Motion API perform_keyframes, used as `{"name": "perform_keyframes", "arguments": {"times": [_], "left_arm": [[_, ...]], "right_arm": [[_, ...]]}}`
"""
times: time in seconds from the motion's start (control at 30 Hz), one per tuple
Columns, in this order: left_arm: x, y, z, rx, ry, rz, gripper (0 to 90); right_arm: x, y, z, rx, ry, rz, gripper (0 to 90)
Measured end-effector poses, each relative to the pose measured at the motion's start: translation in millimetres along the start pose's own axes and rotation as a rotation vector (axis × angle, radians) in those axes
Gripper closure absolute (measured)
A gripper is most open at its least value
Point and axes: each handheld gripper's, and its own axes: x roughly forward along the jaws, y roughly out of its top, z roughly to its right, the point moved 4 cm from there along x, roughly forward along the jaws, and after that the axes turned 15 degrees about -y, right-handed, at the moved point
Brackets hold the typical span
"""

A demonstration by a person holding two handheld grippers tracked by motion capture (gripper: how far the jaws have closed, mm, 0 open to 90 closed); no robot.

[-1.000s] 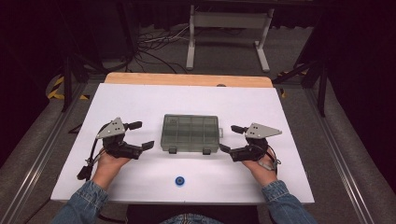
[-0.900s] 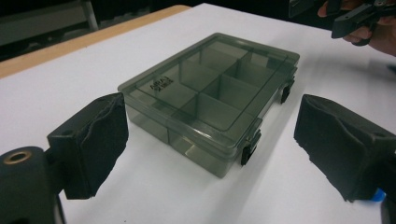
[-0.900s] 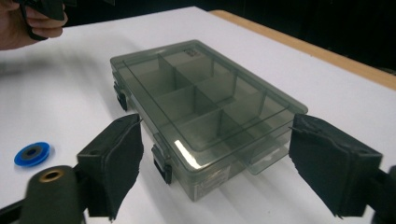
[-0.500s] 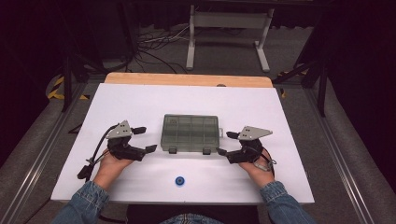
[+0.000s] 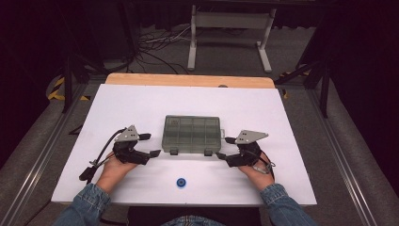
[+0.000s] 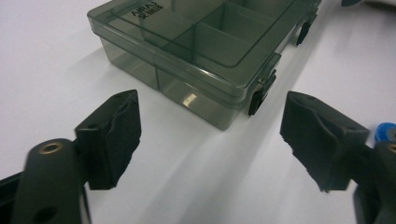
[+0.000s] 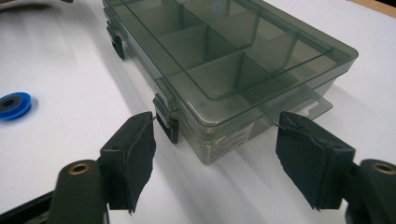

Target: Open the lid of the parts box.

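Note:
A smoky clear compartment box [image 5: 192, 134] lies shut in the middle of the white table, with two dark latches on its near side. My left gripper [image 5: 150, 145] sits low beside the box's left end, open, and its jaws have just been closing with nothing between them. In the left gripper view the gripper [image 6: 210, 135] faces the box [image 6: 201, 42] corner and a latch [image 6: 259, 93]. My right gripper [image 5: 225, 148] is at the box's right end, open, its jaws also just closing. In the right gripper view the gripper [image 7: 215, 158] frames the box [image 7: 224, 56] corner without touching it.
A small blue disc [image 5: 180, 182] lies on the table [image 5: 291, 122] near the front edge, between the two hands; it also shows as a blue disc [image 7: 14, 105] at the left of the right gripper view. A metal stand [image 5: 228, 21] is on the floor beyond the table.
Both grippers have sunk toward the table beside the box's ends, and their jaws stand a little narrower than before. The box and the blue disc have not moved.

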Motion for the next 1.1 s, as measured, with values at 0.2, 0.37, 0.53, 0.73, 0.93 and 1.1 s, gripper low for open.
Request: {"name": "perform_keyframes", "arguments": {"times": [0.2, 0.37, 0.53, 0.73, 0.93, 1.1], "left_arm": [[5.3, -2.8, -0.4, -0.004, -0.012, -0.027, 28.1], [7.2, -2.7, 0.1, -0.002, -0.019, -0.032, 33.3], [8.3, -2.8, 0.5, 0.001, -0.023, -0.038, 44.4], [10.9, -3.2, 2.5, 0.01, -0.037, -0.05, 56.4], [12.7, -3.8, 2.4, 0.02, -0.039, -0.064, 66.9], [15.2, -4.1, 3.3, 0.031, -0.044, -0.078, 72.1]], "right_arm": [[1.2, -1.8, 0.5, -0.002, -0.003, -0.008, 32.8], [2.6, -2.6, 0.0, -0.009, -0.004, -0.018, 37.0], [3.8, -2.5, 0.2, -0.014, -0.012, -0.024, 42.7], [3.0, -1.6, -0.2, -0.022, -0.017, -0.03, 50.8], [3.9, -3.2, 1.0, -0.02, -0.013, -0.041, 56.7], [4.1, -3.6, 1.2, -0.02, -0.007, -0.044, 59.4]]}}
